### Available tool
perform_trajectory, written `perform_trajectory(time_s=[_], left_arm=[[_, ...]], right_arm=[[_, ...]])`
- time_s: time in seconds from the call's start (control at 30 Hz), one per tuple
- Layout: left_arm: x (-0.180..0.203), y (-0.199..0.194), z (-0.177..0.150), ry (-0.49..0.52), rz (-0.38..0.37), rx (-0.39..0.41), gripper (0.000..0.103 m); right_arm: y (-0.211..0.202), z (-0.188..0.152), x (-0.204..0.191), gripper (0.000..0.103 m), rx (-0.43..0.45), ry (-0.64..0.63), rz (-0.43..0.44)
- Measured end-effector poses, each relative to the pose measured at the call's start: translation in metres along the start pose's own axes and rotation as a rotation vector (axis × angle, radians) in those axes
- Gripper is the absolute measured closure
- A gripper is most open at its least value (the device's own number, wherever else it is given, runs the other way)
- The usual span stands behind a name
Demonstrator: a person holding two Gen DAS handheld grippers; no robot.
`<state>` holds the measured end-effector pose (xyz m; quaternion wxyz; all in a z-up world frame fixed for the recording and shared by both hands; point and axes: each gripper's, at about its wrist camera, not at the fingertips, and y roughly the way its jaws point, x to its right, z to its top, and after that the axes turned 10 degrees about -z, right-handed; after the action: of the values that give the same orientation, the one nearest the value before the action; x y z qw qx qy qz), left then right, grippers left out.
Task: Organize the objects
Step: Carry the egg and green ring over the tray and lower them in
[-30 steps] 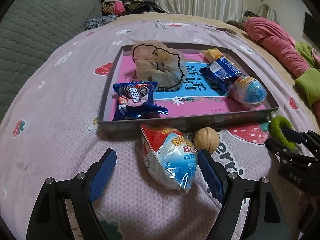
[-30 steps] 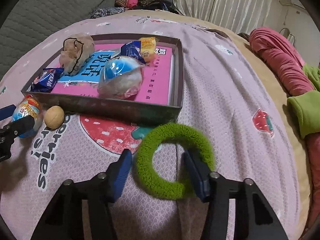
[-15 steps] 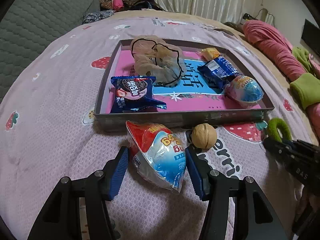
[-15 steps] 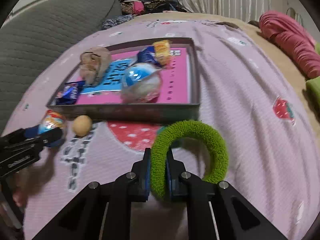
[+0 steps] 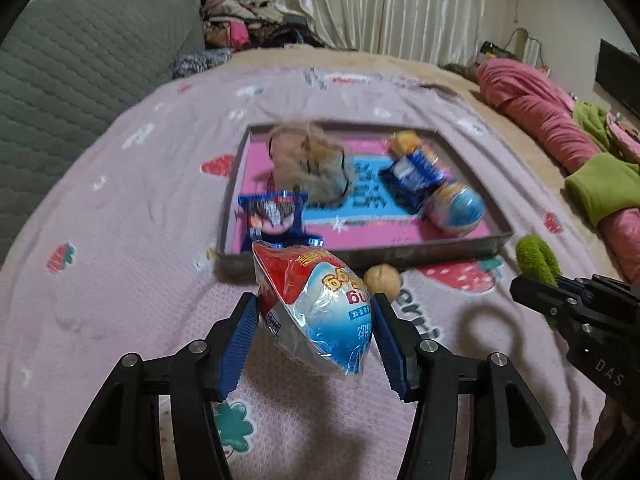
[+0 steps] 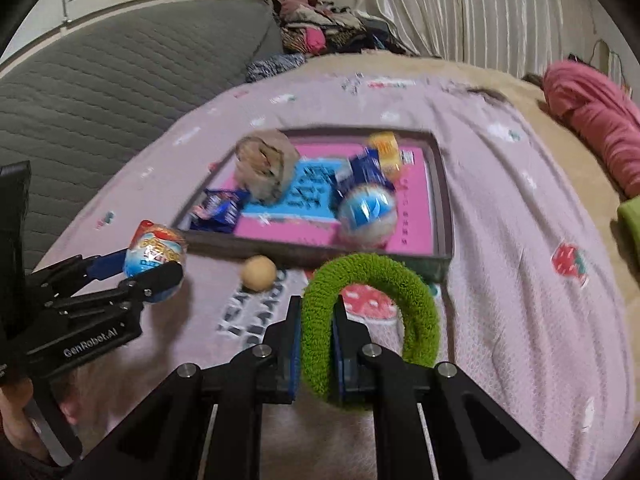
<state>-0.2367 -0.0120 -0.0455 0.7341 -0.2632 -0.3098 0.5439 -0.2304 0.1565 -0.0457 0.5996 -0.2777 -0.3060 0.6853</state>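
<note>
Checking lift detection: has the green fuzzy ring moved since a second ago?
Yes. The green ring lay flat on the bedspread; now it is raised off it, pinched in the right tongs, nearer the tray.

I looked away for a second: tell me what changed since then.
The left gripper closed on the egg toy and lifted it; the right gripper clamped the green ring and raised it. The walnut and the tray with its contents stayed put.

green ring [image 6: 404, 292], pink strawberry-print sheet [image 5: 132, 240], grey quilted headboard [image 5: 80, 64]
</note>
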Motion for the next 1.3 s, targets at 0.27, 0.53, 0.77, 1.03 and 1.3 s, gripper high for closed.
perform_trajectory(time_s=[0.27, 0.53, 0.77, 1.03, 1.3], left_arm=[[0.014, -0.051, 0.025, 0.029, 0.030, 0.081, 0.044], [0.021, -0.101, 0.063, 0.055, 0.048, 0.170, 0.044], [0.021, -0.115, 0.092, 0.070, 0.054, 0.214, 0.044], [0.012, -0.103, 0.115, 0.074, 0.053, 0.223, 0.044], [0.000, -0.058, 0.129, 0.065, 0.038, 0.209, 0.044]], right_arm=[[-0.058, 0.036, -0.015, 0.090, 0.121, -0.035, 0.010], [-0.100, 0.074, -0.028, 0.090, 0.211, -0.059, 0.033], [-0.112, 0.101, -0.034, 0.090, 0.256, -0.073, 0.025], [-0.102, 0.123, -0.035, 0.090, 0.270, -0.078, 0.021], [-0.060, 0.134, -0.030, 0.090, 0.235, -0.063, 0.015]])
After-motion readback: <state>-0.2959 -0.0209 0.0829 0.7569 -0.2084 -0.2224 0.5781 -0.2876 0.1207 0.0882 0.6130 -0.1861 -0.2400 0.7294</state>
